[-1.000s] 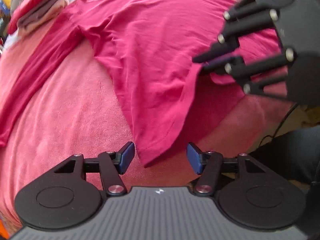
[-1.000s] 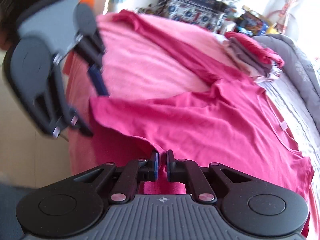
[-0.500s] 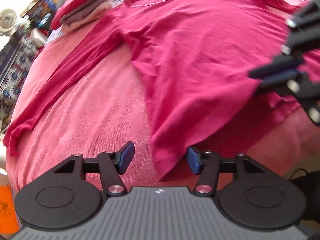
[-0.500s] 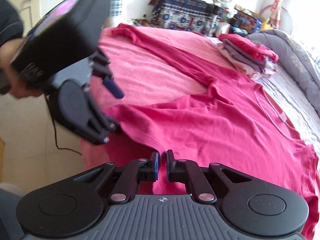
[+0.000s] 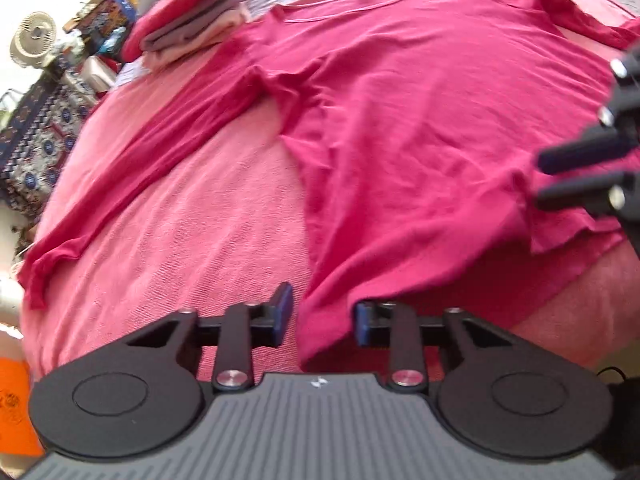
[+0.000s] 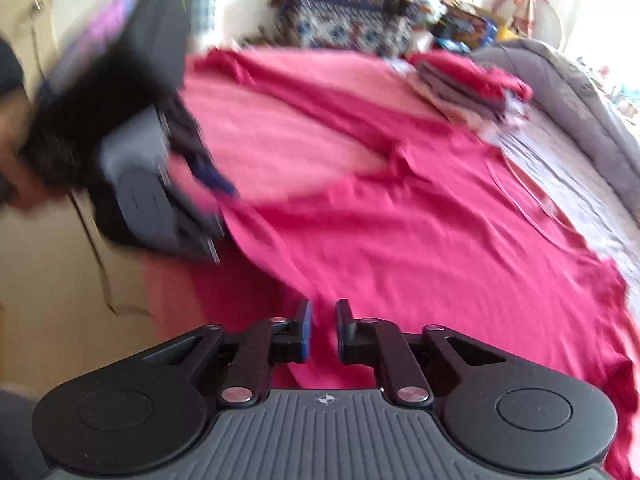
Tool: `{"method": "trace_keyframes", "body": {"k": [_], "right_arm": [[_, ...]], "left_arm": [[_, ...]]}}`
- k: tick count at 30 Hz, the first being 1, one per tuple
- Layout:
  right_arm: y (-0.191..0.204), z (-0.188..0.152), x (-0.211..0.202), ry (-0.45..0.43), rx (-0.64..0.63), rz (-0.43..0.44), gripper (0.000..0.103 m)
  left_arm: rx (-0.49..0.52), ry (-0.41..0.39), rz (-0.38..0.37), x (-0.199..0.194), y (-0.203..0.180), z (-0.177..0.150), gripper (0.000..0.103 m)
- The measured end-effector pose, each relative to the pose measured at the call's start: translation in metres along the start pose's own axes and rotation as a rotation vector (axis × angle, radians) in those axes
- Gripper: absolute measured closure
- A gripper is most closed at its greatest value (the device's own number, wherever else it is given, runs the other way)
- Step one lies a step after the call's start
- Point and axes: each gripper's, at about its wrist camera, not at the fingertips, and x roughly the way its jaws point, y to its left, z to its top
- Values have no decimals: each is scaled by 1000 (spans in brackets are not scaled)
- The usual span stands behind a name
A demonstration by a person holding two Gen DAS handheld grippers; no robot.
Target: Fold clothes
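A magenta long-sleeved shirt (image 5: pixel 420 120) lies spread on a pink bed cover (image 5: pixel 192 220), neckline at the far side. My left gripper (image 5: pixel 320 316) is open, with the shirt's near left hem corner lying between its blue pads. My right gripper (image 6: pixel 322 326) has its jaws slightly apart around the hem, with cloth (image 6: pixel 400 240) between them; it also shows at the right edge of the left wrist view (image 5: pixel 580 176). The left gripper shows blurred at the left of the right wrist view (image 6: pixel 160 184).
A stack of folded clothes (image 5: pixel 192 20) sits at the far left corner of the bed, also visible in the right wrist view (image 6: pixel 472 88). A patterned chest (image 6: pixel 340 12), a fan (image 5: pixel 34 38) and clutter stand beyond. The floor (image 6: pixel 52 280) lies off the bed edge.
Both grippers moved along the hem, spreading the shirt flatter. The right gripper's jaws have opened a little from their tight pinch. The left gripper stayed open around the hem corner.
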Motion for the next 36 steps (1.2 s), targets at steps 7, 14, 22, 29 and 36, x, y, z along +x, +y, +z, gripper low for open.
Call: {"method": "trace_keyframes", "body": {"k": [7, 14, 22, 29, 36], "right_arm": [[13, -18, 0, -8, 29, 10, 58], [39, -8, 25, -29, 24, -95, 52], [31, -15, 33, -25, 42, -345, 43], [15, -60, 12, 145, 35, -551, 31], [4, -83, 2, 191, 11, -636, 30]], "left_arm": [[-155, 42, 20, 1, 27, 2, 73], [-216, 50, 13, 2, 36, 2, 72], [-256, 76, 5, 3, 38, -4, 63], [-277, 100, 41, 6, 37, -7, 62], [-298, 119, 19, 8, 45, -10, 58]]}}
